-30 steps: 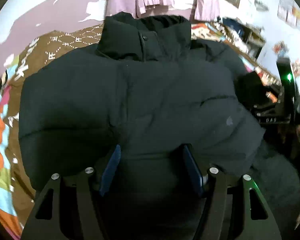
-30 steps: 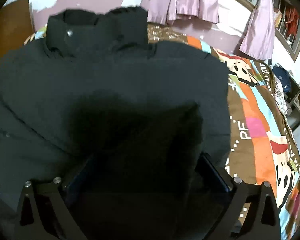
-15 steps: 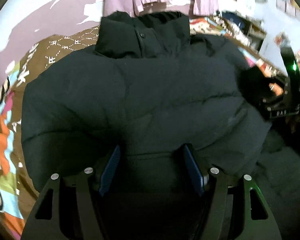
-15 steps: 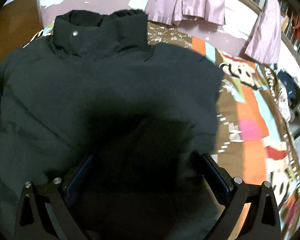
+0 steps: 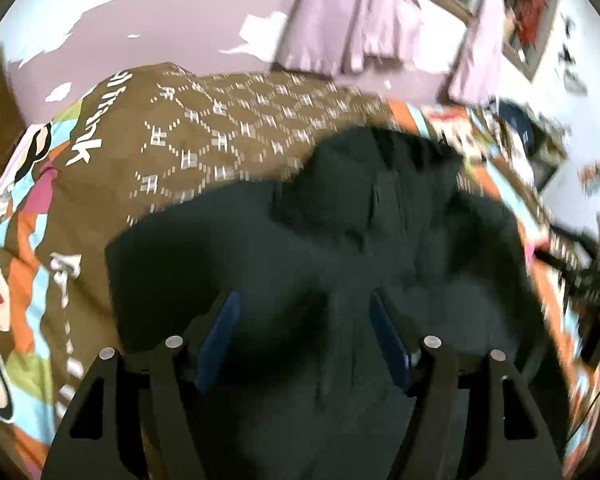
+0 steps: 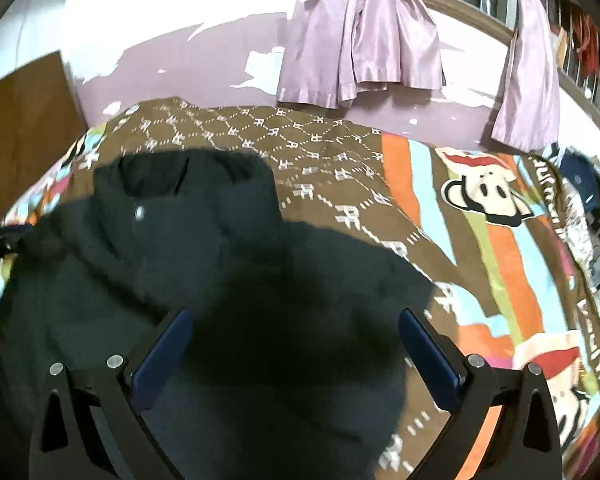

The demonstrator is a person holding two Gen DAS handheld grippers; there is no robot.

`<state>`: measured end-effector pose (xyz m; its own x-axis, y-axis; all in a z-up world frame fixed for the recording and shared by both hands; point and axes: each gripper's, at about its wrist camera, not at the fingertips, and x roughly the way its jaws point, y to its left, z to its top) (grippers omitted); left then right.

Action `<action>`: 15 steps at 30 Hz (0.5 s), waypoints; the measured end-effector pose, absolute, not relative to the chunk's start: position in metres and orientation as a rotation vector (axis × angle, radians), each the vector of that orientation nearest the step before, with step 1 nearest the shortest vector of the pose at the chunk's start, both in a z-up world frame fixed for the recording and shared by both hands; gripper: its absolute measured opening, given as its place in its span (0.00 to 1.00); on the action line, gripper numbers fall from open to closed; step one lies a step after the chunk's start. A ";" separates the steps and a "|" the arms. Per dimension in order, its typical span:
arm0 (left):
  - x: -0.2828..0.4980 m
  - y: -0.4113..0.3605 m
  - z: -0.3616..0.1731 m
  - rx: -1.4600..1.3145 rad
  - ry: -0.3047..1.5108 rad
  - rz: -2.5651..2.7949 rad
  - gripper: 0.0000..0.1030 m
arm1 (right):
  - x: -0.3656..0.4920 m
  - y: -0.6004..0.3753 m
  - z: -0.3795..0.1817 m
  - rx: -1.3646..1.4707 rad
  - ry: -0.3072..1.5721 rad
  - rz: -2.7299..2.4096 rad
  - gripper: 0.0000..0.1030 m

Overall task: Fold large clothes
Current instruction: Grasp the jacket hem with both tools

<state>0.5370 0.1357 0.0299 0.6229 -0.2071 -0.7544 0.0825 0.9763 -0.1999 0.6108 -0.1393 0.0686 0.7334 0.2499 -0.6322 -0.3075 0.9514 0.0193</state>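
The left gripper point(image 5: 304, 316) has a matte black angular frame with triangular cutouts at 7 and 5 o'clock, four round silver screw heads, and flat dark-blue pads point(image 5: 220, 340). The right gripper point(image 6: 294, 334) is built the same: black frame, silver screws, blue pads point(image 6: 428, 356).

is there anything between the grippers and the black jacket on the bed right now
Nothing visible. The black jacket lies on the patterned bedspread, directly under and ahead of both grippers. The right gripper is wide open over the fabric, and the left gripper is open too, with only jacket showing between its fingers. The left view is blurred.
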 end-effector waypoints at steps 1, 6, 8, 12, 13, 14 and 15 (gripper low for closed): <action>0.545 0.138 0.031 -0.187 0.868 -0.163 0.60 | 0.617 -0.137 0.072 -0.065 0.677 0.308 1.00; 0.590 0.148 0.031 -0.374 0.817 -0.158 0.60 | 0.660 -0.115 0.089 0.002 0.666 0.321 0.75; 0.604 0.148 0.032 -0.403 0.803 -0.174 0.60 | 0.674 -0.104 0.092 -0.024 0.665 0.307 0.64; 0.622 0.140 0.038 -0.354 0.762 -0.173 0.59 | 0.694 -0.086 0.086 -0.124 0.666 0.251 0.59; 0.626 0.137 0.036 -0.351 0.765 -0.170 0.52 | 0.698 -0.082 0.083 -0.153 0.675 0.232 0.59; 0.630 0.136 0.034 -0.349 0.775 -0.168 0.44 | 0.703 -0.078 0.080 -0.181 0.685 0.217 0.59; 0.634 0.136 0.029 -0.348 0.793 -0.164 0.23 | 0.704 -0.076 0.079 -0.193 0.684 0.210 0.59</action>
<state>0.6341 0.1362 0.0294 0.6929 -0.2725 -0.6675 0.0140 0.9307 -0.3655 0.7043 -0.0756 0.0788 0.7557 0.1283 -0.6422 -0.2545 0.9611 -0.1076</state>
